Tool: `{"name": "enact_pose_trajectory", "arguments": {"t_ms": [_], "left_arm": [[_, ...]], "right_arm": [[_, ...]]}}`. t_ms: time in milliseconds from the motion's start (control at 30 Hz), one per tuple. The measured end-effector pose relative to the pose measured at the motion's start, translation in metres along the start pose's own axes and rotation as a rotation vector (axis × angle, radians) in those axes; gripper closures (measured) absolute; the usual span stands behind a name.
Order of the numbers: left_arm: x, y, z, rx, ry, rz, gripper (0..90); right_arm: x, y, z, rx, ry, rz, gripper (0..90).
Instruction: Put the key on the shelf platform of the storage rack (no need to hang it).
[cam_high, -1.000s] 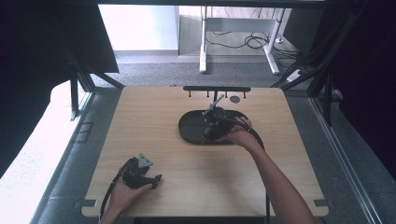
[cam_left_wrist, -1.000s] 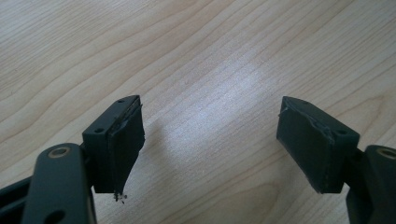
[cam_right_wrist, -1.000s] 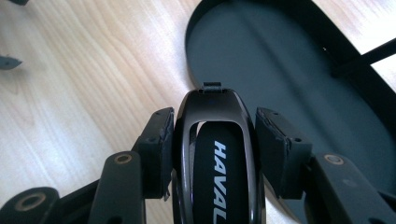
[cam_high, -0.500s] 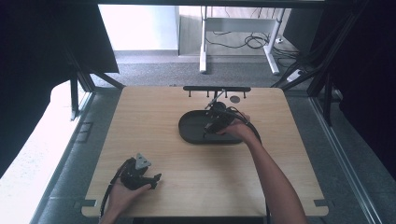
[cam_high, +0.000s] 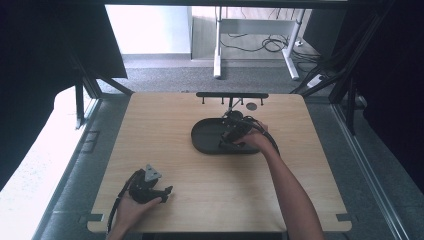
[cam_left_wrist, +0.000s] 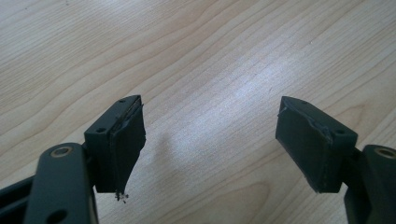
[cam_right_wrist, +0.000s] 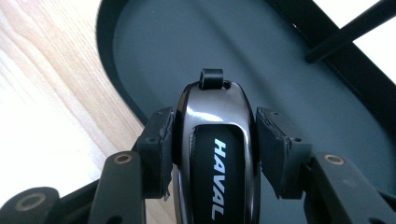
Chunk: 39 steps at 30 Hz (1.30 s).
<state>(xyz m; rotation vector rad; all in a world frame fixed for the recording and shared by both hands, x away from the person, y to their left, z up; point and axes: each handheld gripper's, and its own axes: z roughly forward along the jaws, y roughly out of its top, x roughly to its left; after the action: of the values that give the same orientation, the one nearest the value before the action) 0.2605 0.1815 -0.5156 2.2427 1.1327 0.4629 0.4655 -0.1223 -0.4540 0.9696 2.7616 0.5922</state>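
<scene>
Though parked at 7 o'clock on the table (cam_high: 200, 200) exactly as a second ago, worth noting for the left gripper (cam_high: 166, 190): spread wide, gripping nothing, hovering over bare wood in the left gripper view (cam_left_wrist: 210, 135). No part in the work for now, by the look of it.

Moving right to the black oval tray (cam_high: 205, 137) near the centre: same spot as before. Above its 3 o'clock end, the right gripper (cam_high: 231, 131), nudged a touch toward 12 o'clock during the last second and since then barely shifted. Closed firmly on a glossy black key fob (cam_right_wrist: 212, 154) marked HAVAL, with pads (cam_right_wrist: 156, 140) pressed against both flanks and the small loop end pointing away over the tray floor (cam_right_wrist: 154, 42). Probably mid-carry, fob secured and lifted, perhaps bound for the pegged rack (cam_high: 232, 94) at 12 o'clock; only a guess.

Hard to judge from above: fob lost under hand and gripper, height over the tray unclear. Lower half of the fob cut off at the bottom of the right gripper view. Small round thing just right of the rack too tiny to identify.
</scene>
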Motion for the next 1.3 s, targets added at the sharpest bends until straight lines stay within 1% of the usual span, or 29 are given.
{"name": "enact_pose_trajectory", "arguments": {"t_ms": [200, 300, 400, 467, 567, 700, 867, 1033, 1167, 1300], "left_arm": [[0.0, 0.0, 0.0, 0.002, -0.002, 0.001, 24.2], [0.0, 0.0, 0.0, 0.001, -0.001, -0.001, 24.3], [0.001, 0.0, 0.0, 0.0, -0.003, -0.003, 24.3], [0.0, 0.0, 0.0, 0.0, -0.002, -0.001, 24.3], [0.0, 0.0, 0.0, 0.0, -0.002, -0.001, 24.2], [0.001, 0.0, 0.0, -0.003, -0.004, -0.002, 24.3], [0.001, 0.0, 0.0, -0.003, -0.003, -0.003, 24.2], [0.002, 0.0, 0.0, -0.001, -0.004, -0.004, 24.3], [0.002, -0.001, 0.0, -0.003, -0.005, -0.005, 24.3], [0.002, -0.001, 0.0, -0.008, -0.004, -0.012, 24.2]], "right_arm": [[-0.003, -0.003, 0.008, 0.013, -0.005, 0.003, 49.1], [-0.005, -0.005, 0.012, 0.021, -0.012, -0.008, 49.0], [-0.006, -0.006, 0.014, 0.021, -0.012, -0.001, 49.0], [-0.007, -0.006, 0.017, 0.029, -0.02, -0.01, 49.1], [-0.008, -0.007, 0.018, 0.017, -0.022, -0.012, 49.0], [-0.01, -0.007, 0.019, 0.01, -0.044, -0.028, 49.1], [-0.016, -0.007, 0.021, 0.026, -0.069, -0.022, 49.1], [-0.018, -0.009, 0.029, 0.048, -0.068, -0.031, 49.1], [-0.021, -0.009, 0.032, 0.052, -0.066, -0.019, 49.0], [-0.022, -0.013, 0.037, 0.054, -0.069, -0.017, 49.0]]}}
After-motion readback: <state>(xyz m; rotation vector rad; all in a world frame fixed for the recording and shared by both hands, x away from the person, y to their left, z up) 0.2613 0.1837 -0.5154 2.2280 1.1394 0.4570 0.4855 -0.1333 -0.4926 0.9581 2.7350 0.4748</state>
